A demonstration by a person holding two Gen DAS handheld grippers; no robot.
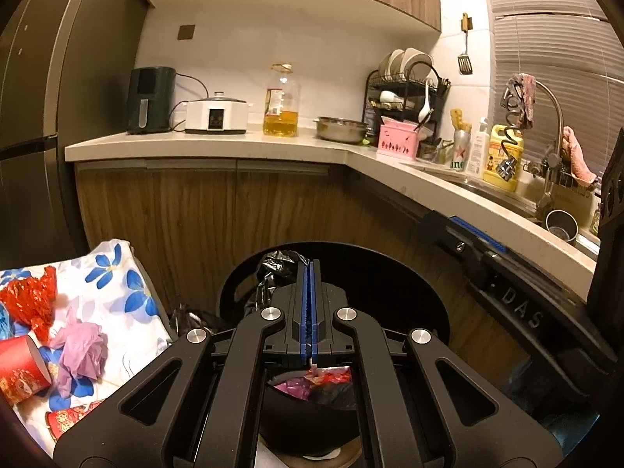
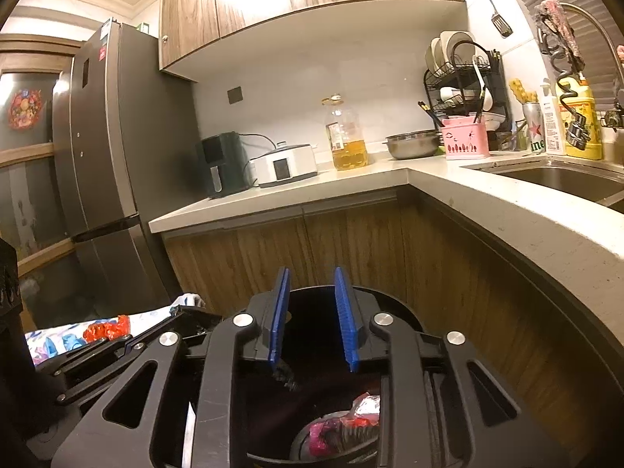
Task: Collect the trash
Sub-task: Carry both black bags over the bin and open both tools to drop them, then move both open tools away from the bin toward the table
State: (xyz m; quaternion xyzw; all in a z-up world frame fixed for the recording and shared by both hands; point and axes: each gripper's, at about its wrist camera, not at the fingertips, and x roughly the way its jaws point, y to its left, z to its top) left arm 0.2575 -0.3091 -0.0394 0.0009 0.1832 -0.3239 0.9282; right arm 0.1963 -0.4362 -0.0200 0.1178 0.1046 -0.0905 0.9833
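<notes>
**Left fingers closed, right fingers parted, both over the bin**

Left gripper [image 1: 311, 273] fingers pressed together, nothing visibly held. Right gripper [image 2: 312, 284] fingers apart, empty. Trash bin [image 1: 409, 269] below already holds wrappers [image 1: 323, 380]. Looks like mid-collection: red foil [image 1: 33, 300], purple wad [image 1: 84, 345], red cups [image 1: 19, 366] still on the floral table [image 1: 117, 273] at left. Next: swing left, open, grab one.

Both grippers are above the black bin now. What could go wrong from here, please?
The left gripper is shut, apparently on the black bag at the bin rim; pulling could drag the liner out. The glove and red cup lie near the table's edge and might get knocked off.
</notes>
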